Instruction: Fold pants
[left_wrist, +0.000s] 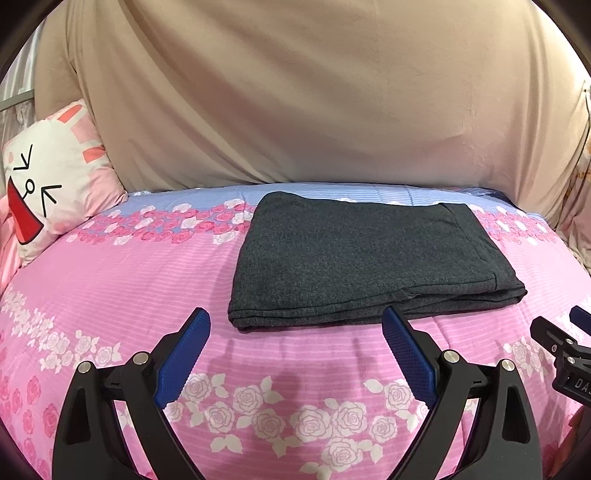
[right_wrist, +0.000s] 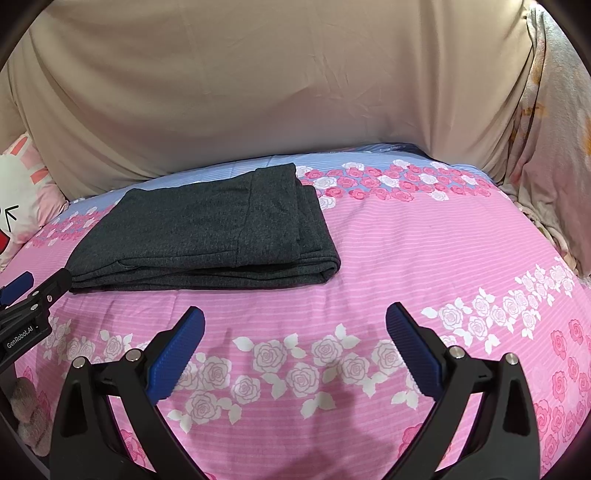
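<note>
Blue ribbed pads on both tools, black frames. Left hand-held gripper (left_wrist: 296, 326): jaws spread wide, nothing between them, hovering over the bed cover (left_wrist: 122, 280). Right hand-held gripper (right_wrist: 295, 321): same, wide apart and holding nothing.

Directly under and ahead of both: pink striped quilt with white and pink rose bands.

Pants (left_wrist: 365, 258): dark grey knit, already folded into a flat multi-layer rectangle, lying on the quilt. From the left hand-held gripper they sit just ahead, slightly right of centre; the near folded edge is close to the right fingertip (left_wrist: 392, 318), and I can't tell if it touches. From the right hand-held gripper the pants (right_wrist: 207, 229) are ahead and to the left, clear of both fingers, with stacked fold layers visible on their near and right edges.

Cross views: the right tool's tip shows at the far right edge of the left view (left_wrist: 576, 325); the left tool shows at the far left edge of the right view (right_wrist: 22, 291), its black finger right by the near-left corner of the pants.

Further out: the quilt turns blue-striped behind the pants. Bunny-face pillow (left_wrist: 51, 184) ahead-left, leaning against the back. Beige cloth (left_wrist: 295, 92) draped upright across the whole background. Pale patterned fabric (right_wrist: 546, 129) at far right.
</note>
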